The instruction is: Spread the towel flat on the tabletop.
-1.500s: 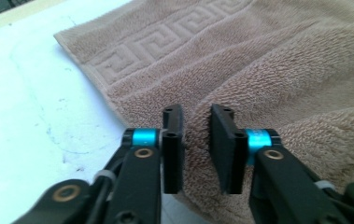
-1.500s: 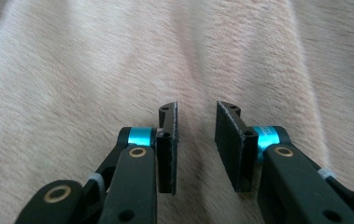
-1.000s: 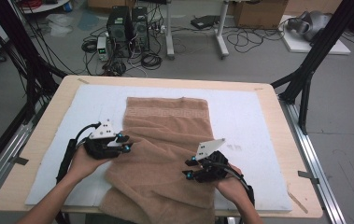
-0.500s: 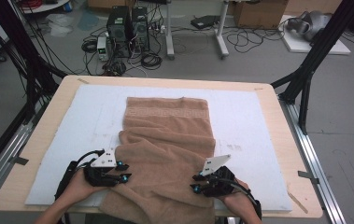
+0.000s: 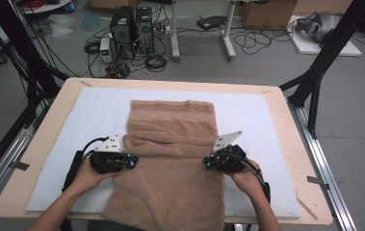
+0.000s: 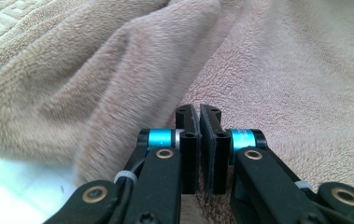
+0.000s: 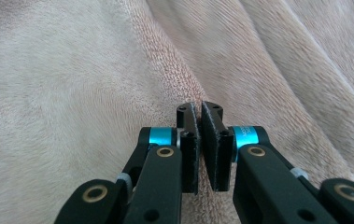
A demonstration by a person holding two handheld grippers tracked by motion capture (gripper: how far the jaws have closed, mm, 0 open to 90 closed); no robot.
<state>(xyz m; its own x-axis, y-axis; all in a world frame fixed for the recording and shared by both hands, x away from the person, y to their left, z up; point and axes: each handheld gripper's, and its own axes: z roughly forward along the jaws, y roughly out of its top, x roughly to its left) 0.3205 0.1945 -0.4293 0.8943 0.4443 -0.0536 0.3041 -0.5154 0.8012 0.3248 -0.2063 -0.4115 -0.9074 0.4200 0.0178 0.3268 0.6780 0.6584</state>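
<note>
A tan towel lies lengthwise on the white mat, and its near end hangs over the table's front edge. My left gripper sits at the towel's left edge and my right gripper at its right edge. In the left gripper view the left gripper has just closed, pinching a raised ridge of towel. In the right gripper view the right gripper has also just closed on a ridge of towel. A wrinkled band crosses the towel between them.
The mat covers a wooden table with metal rails along both sides. Black frame poles rise at the far corners. Computers and cables lie on the floor beyond. Bare mat flanks the towel left and right.
Both hands drew back toward the front edge, then came forward again to the towel's sides. Both pairs of jaws went from apart to closed on towel cloth.
</note>
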